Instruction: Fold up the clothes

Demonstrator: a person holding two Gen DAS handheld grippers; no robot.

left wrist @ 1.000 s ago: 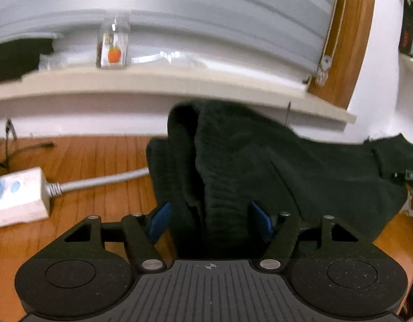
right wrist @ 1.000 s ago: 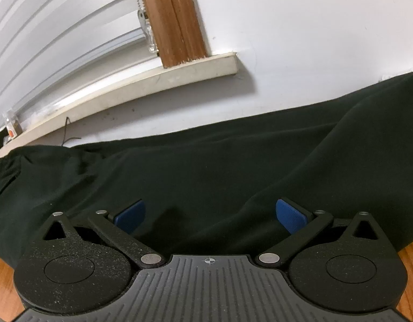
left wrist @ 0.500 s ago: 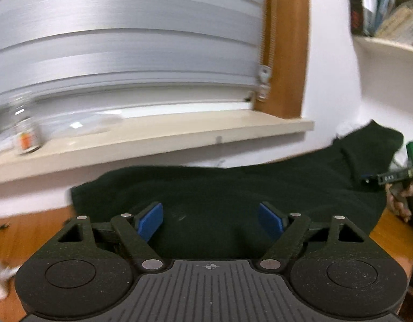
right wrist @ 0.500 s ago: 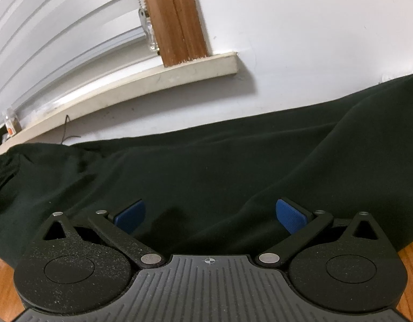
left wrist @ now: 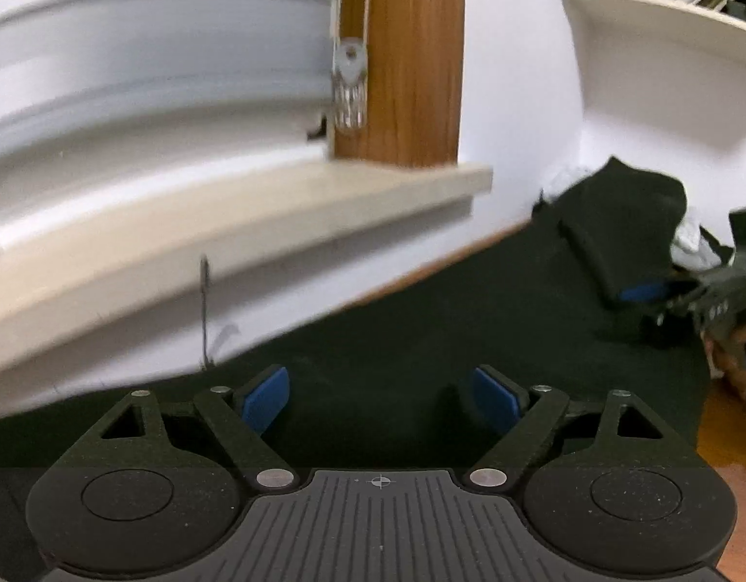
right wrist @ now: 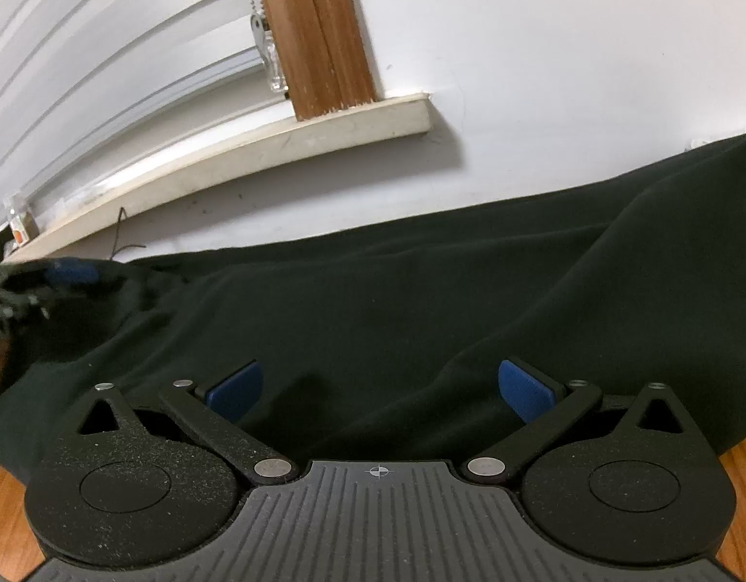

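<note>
Across the wooden surface (right wrist: 4,490) the dark garment (right wrist: 373,300) lies spread for folding; left gripper (left wrist: 380,400), jaws just widened, and right gripper (right wrist: 380,395) hover open above it.

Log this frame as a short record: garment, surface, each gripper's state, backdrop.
garment: dark garment spread flat, reaching the wall
surface: wooden table, bare at the corners
left gripper: open over the garment, nothing between the pads; jaws have just been opening
right gripper: open, low over the garment, not gripping
backdrop: window sill, white blinds, wooden frame
</note>
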